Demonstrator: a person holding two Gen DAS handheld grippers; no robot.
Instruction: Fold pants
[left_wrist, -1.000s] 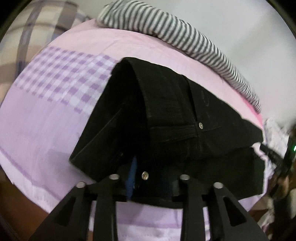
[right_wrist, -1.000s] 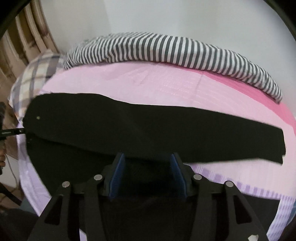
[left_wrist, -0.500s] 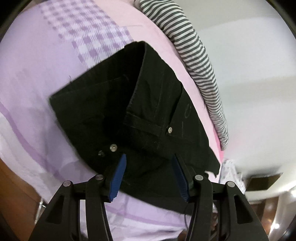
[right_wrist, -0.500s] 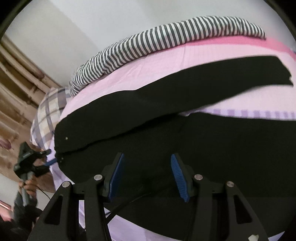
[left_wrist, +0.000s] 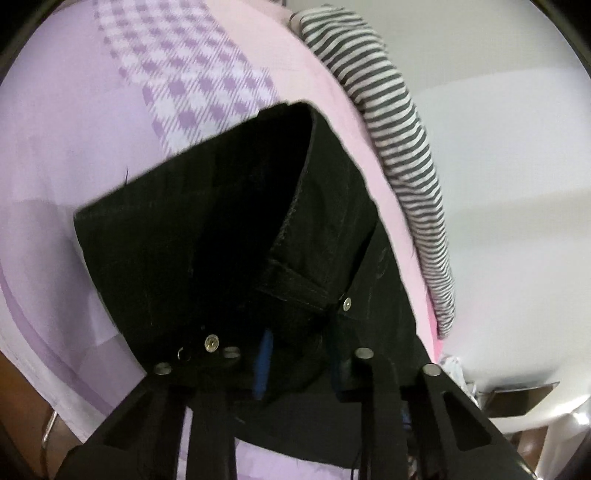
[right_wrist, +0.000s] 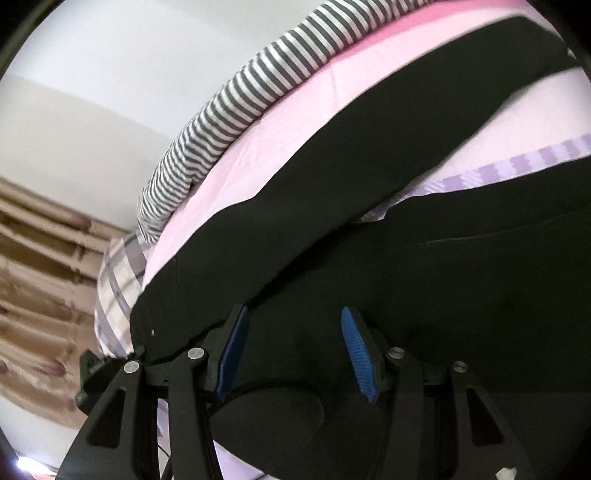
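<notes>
Left wrist view, item one: black pants (left_wrist: 207, 236), waistband end, lying on my lilac-and-pink bedsheet (left_wrist: 74, 155). A second ago my left gripper (left_wrist: 295, 365) had gone from nipping the band to spread jaws; now the jaws are closing again with the waistband bunched between them, one blue pad (left_wrist: 263, 365) half buried in denim, so I log it as clamped on the waistband. I judge this a fresh hold for the next fold.

Item two, right wrist view: right gripper (right_wrist: 293, 350), jaws apart, pads (right_wrist: 356, 354) bare, nothing pinched. It has dropped closer to the cloth since half a second ago (the view has also rolled). Pants here run from just under the fingers away across the bed, legs splitting toward the far right.

Item three: striped bolster (right_wrist: 236, 96), along the far bed edge, well apart from the pants.
</notes>
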